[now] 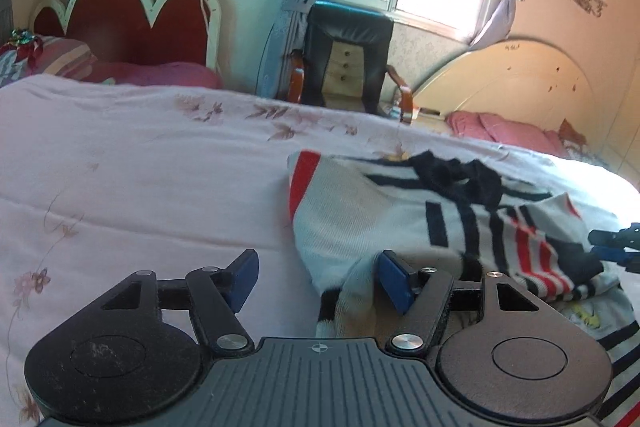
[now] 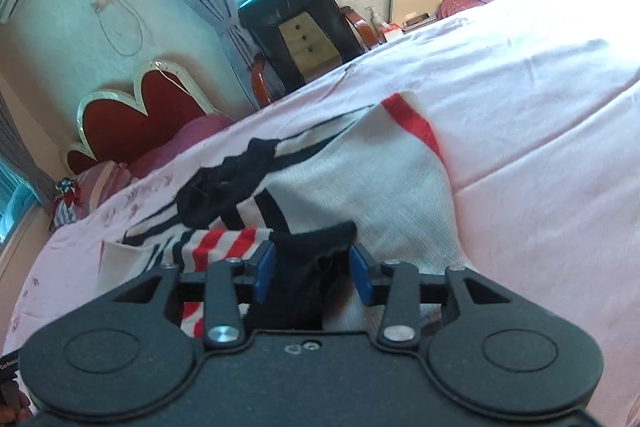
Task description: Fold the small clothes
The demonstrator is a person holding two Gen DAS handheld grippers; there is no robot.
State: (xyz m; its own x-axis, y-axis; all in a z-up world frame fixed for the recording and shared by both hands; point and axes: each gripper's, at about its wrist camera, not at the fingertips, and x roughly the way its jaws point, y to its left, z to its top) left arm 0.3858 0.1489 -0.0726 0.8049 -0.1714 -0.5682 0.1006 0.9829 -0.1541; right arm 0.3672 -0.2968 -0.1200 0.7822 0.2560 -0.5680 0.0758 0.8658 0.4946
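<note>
Small striped sweater [image 1: 400, 211] lies crumpled on the pink bed [image 1: 140, 167], ahead of and right of my left gripper [image 1: 316, 279], directly under and ahead of my right gripper [image 2: 314, 275]. Left jaws stand wide, nothing clamped; a pale fold of the knit lies against the inner face of the right-hand pad [image 1: 394, 279], so I judge I am low here to take that near edge. Right jaws are partly closed, with the dark cuff [image 2: 312, 255] bunched between them; whether the pads actually pinch it I cannot tell. Holding the cuff would let me draw the sleeve across the body. Dark collar [image 2: 228, 179] sits beyond the right jaws, left of centre. Garment not yet flat; folding looks barely begun.
</note>
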